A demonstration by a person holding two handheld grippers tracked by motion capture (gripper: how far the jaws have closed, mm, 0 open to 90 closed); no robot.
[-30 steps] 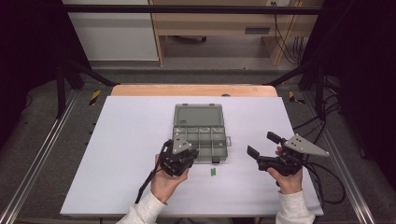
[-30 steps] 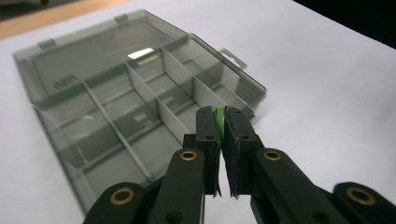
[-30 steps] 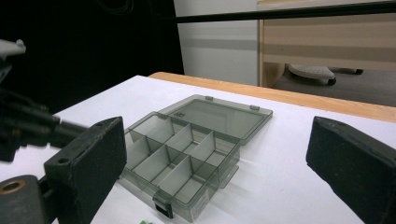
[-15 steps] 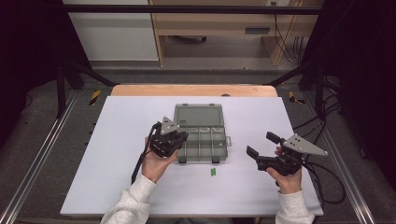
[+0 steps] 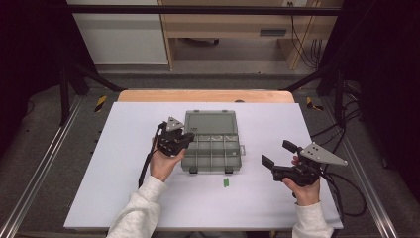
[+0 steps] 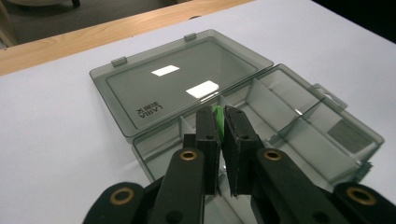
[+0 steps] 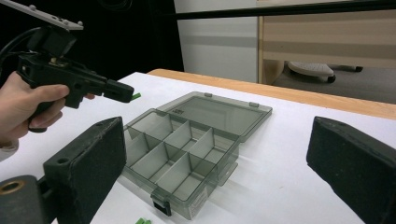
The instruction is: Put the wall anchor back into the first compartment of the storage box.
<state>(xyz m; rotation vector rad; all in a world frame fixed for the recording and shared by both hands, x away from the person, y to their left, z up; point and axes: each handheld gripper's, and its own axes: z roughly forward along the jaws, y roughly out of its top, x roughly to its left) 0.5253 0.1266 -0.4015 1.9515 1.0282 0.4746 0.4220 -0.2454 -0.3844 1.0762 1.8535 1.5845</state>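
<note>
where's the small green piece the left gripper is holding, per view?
High view: hidden under the left gripper, at the organizer box's left edge.
Left gripper view: green piece centre, pinched between the jaws.
Right gripper view: upper left, green tip past the jaws.
Shared landmark: the box's open lid.

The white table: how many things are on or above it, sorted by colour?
Smoky grey: 1, the clear plastic compartment box with its lid open.
Green: 2, a small green piece lying on the table in front of the box, and another small green piece pinched in the left tool.
Black: 2, the left tool and the right tool.
Total: 5.
</note>
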